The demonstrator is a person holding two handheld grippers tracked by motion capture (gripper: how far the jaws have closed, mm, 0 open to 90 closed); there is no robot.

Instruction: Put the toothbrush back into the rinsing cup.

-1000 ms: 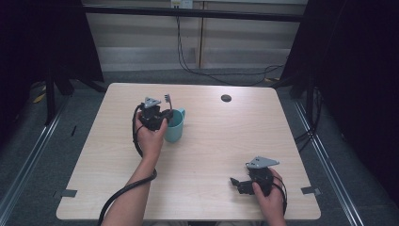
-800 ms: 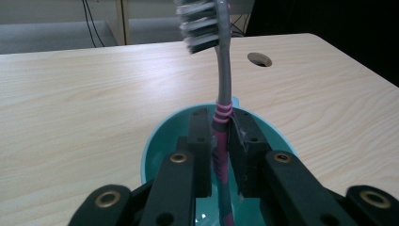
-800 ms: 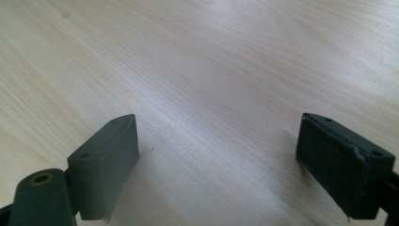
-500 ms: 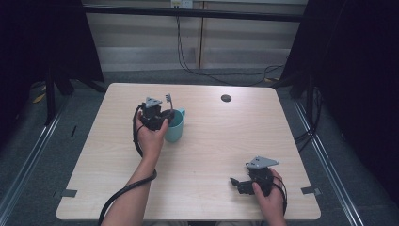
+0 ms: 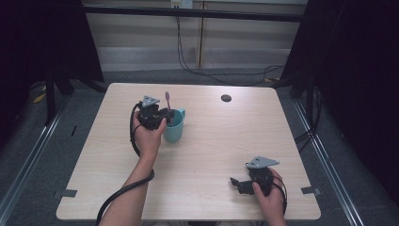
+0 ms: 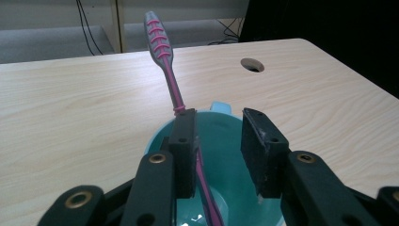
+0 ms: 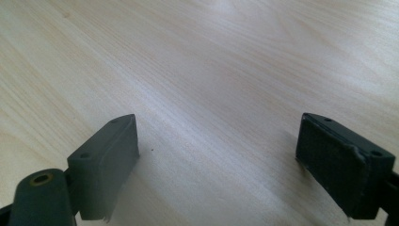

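Teal cup (image 5: 173,128) at the worktop's (image 5: 211,141) ten o'clock props our toothbrush (image 6: 165,61); left hand-held gripper (image 6: 219,141) spread around it, right hand-held gripper (image 7: 216,165) parked open, empty.

Most of the table (image 5: 211,141) lies bare. The one standing obstacle is the teal cup (image 5: 173,127), left of centre toward ten o'clock, with a toothbrush (image 5: 167,101) slanting up out of it toward twelve. The left gripper (image 5: 164,115) hangs right over the cup's mouth, jaws parted, blocking that spot. A small round hole (image 5: 226,98) sits near one o'clock. The right gripper (image 5: 237,183) lies at five o'clock, jaws wide over bare wood.
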